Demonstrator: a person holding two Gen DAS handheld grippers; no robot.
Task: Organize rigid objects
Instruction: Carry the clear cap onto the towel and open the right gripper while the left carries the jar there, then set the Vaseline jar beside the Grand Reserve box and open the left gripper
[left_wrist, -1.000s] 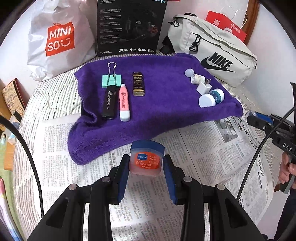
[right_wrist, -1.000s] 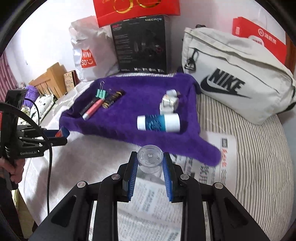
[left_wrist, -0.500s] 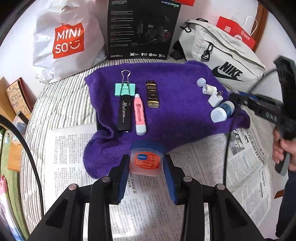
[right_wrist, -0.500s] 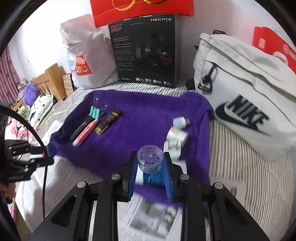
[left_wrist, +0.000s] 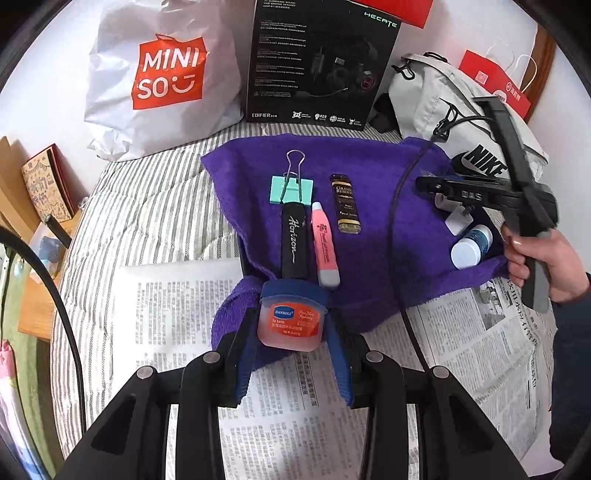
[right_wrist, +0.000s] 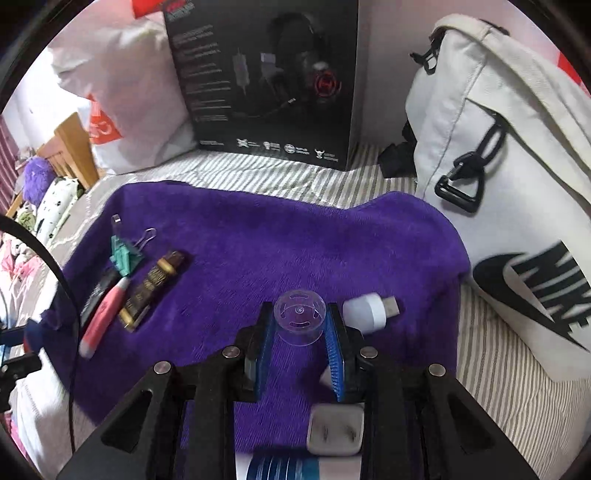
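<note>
My left gripper (left_wrist: 293, 325) is shut on a small lip balm jar (left_wrist: 291, 319) with a blue lid and orange label, held over the near edge of the purple towel (left_wrist: 373, 258). On the towel lie a teal binder clip (left_wrist: 291, 188), a black tube (left_wrist: 294, 243), a pink tube (left_wrist: 325, 245) and a brown-gold bar (left_wrist: 345, 208). My right gripper (right_wrist: 300, 325) is shut on a clear plastic cap (right_wrist: 300, 321) above the towel's (right_wrist: 258, 251) right part, beside a white USB plug (right_wrist: 369, 310). A white adapter (right_wrist: 334, 432) and a blue-white bottle (right_wrist: 284, 470) lie under it.
A Miniso bag (left_wrist: 162, 77), a black headset box (left_wrist: 317, 62) and a white Nike bag (right_wrist: 509, 184) stand behind the towel. Newspaper (left_wrist: 177, 317) covers the striped bedding in front. A hand (left_wrist: 539, 262) holds the right gripper (left_wrist: 480, 192) over the towel's right end. A wooden shelf (left_wrist: 22, 206) is at left.
My right gripper has travelled with the clear cap from over the newspaper to above the towel's right part. The left gripper has drifted to the towel's near edge with the jar.
</note>
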